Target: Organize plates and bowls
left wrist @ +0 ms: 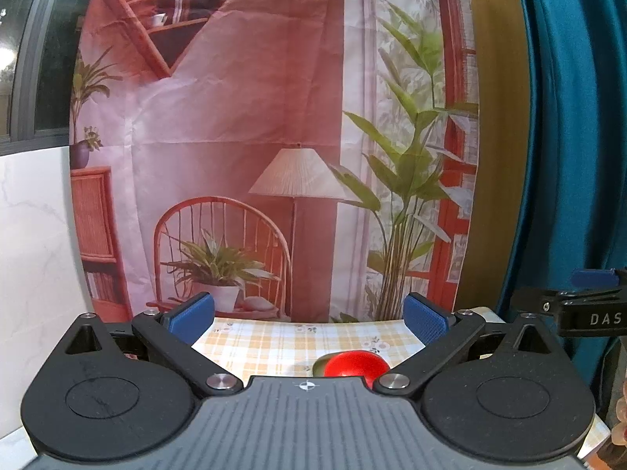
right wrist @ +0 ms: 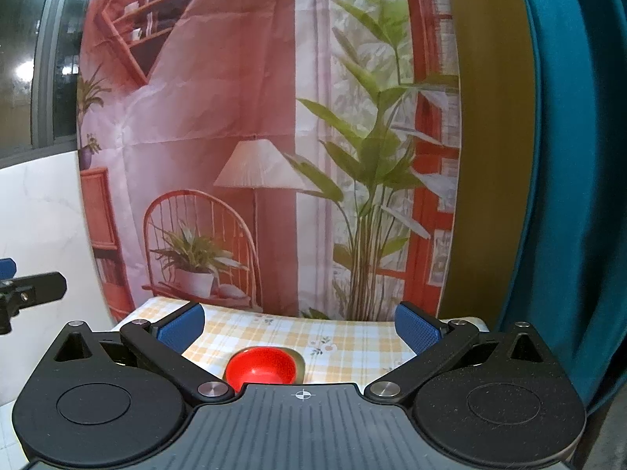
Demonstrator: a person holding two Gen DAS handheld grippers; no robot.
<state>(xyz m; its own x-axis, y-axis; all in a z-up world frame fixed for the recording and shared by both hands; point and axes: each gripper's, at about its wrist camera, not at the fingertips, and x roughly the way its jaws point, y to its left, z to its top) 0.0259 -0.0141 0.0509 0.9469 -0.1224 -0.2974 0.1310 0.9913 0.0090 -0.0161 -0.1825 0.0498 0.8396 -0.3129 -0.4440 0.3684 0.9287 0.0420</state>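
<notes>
A red bowl (left wrist: 354,364) sits on the checked tablecloth (left wrist: 274,340), with a greenish dish edge (left wrist: 320,364) showing behind its left side. In the right wrist view the red bowl (right wrist: 260,366) shows its hollow, and a pale green rim (right wrist: 298,360) lies behind it on the right. My left gripper (left wrist: 308,315) is open, held above the table with nothing between its blue pads (left wrist: 192,313). My right gripper (right wrist: 299,325) is open too, empty, above and short of the bowl. Most of both dishes is hidden by the gripper bodies.
A printed backdrop (left wrist: 254,137) of a room hangs behind the table. A teal curtain (left wrist: 568,137) hangs at the right, a white marble wall (left wrist: 35,254) at the left. The right gripper's finger (left wrist: 588,305) shows at the left view's right edge.
</notes>
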